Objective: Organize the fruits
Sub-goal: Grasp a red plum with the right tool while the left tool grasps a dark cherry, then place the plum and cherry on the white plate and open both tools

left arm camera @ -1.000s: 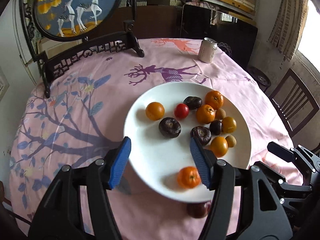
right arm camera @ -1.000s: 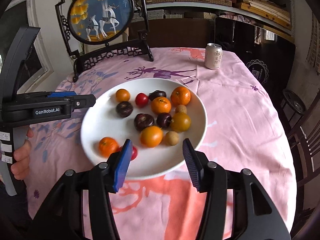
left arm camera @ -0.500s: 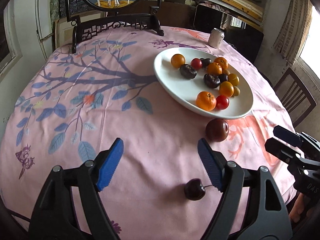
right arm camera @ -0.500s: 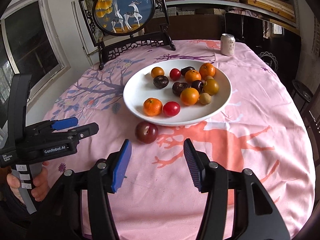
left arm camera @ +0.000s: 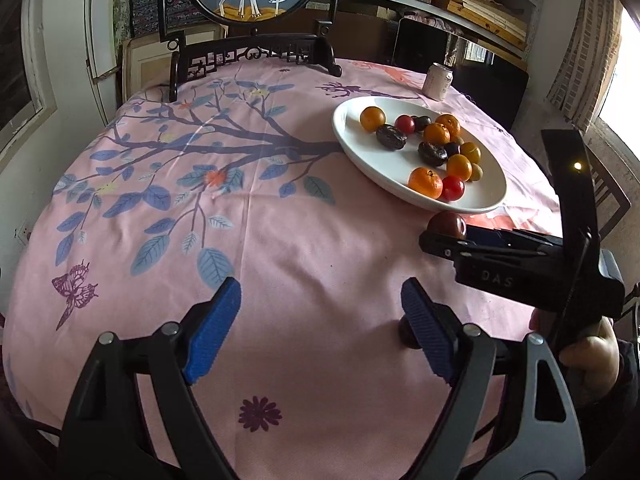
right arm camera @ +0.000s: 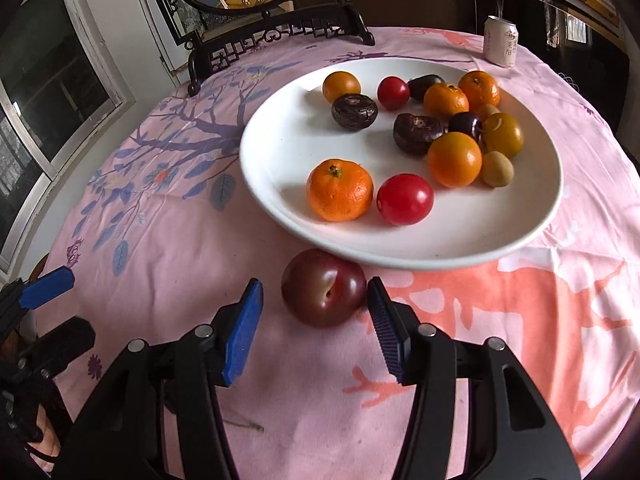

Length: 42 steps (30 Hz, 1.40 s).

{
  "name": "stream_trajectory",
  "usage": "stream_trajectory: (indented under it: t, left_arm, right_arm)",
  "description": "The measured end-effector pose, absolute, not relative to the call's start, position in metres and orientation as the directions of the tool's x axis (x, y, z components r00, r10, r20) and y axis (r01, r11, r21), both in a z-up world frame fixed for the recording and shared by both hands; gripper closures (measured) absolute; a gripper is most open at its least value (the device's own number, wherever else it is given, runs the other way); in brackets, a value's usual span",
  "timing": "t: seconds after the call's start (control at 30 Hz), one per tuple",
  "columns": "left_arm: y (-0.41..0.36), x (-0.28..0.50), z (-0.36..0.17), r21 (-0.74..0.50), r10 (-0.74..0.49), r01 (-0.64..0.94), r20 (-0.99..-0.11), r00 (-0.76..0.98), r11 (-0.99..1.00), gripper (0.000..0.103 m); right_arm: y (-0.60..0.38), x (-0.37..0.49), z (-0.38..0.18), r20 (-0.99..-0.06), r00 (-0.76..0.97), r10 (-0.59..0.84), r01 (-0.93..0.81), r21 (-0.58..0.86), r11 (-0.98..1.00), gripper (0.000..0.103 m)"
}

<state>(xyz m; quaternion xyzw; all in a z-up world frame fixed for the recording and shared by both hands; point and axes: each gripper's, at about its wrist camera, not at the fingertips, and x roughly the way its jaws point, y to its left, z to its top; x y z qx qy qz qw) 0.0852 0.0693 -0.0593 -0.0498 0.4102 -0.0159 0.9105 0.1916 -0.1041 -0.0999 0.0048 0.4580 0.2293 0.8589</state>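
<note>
Right gripper (right arm camera: pixel 314 308), held low over the pink tablecloth (right arm camera: pixel 168 264), had its jaws closing around the dark red plum (right arm camera: pixel 323 294); its right pad looked to be at the skin, the left still clear. The plum lay on the cloth, touching the near rim of the white plate (right arm camera: pixel 400 258), not yet on it. For a sound grip, I judged, both pads should meet the fruit at its widest part, squeezing gently because the skin may bruise, then lift clear of the rim before carrying it over the mandarin (right arm camera: pixel 340 190) and red tomato (right arm camera: pixel 405 199). Left gripper (left arm camera: pixel 320 322) hung empty, jaws opening. A small dark fruit (left arm camera: pixel 406 332) sat mostly hidden behind its right finger; its kind could not be told.
</note>
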Motion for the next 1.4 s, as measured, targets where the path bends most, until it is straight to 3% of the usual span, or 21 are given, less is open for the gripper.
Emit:
stream_trajectory:
  t: [0.03, 0.53, 0.6, 0.67, 0.77, 1.4]
  left_arm:
    - [0.069, 0.085, -0.06, -0.1, -0.066, -0.013, -0.747, 0.661, 0.995, 0.019]
    - [-0.007, 0.086, -0.094, -0.029, -0.105, 0.142, -0.815, 0.57, 0.99, 0.02]
    - [-0.01, 0.087, -0.098, -0.014, -0.089, 0.134, -0.816, 0.571, 0.991, 0.032]
    - [-0.01, 0.09, -0.101, -0.028, -0.097, 0.132, -0.829, 0.551, 0.991, 0.061]
    - [-0.009, 0.091, -0.104, -0.034, -0.099, 0.127, -0.831, 0.548, 0.991, 0.074]
    - [-0.001, 0.118, -0.046, -0.078, -0.156, 0.151, -0.763, 0.628, 0.986, 0.075]
  right_arm:
    - [-0.104, 0.191, -0.099, -0.789, 0.489, 0.371, -0.378, 0.191, 0.906, 0.064]
    - [-0.181, 0.102, -0.077, -0.742, 0.557, 0.373, -0.351, 0.196, 0.916, 0.064]
    - [-0.188, 0.098, -0.075, -0.734, 0.563, 0.38, -0.348, 0.206, 0.915, 0.064]
    - [-0.191, 0.095, -0.073, -0.726, 0.568, 0.387, -0.347, 0.216, 0.913, 0.064]
    - [-0.192, 0.092, -0.071, -0.719, 0.569, 0.399, -0.351, 0.226, 0.909, 0.064]
    - [-0.192, 0.106, -0.054, -0.697, 0.585, 0.415, -0.364, 0.232, 0.902, 0.064]
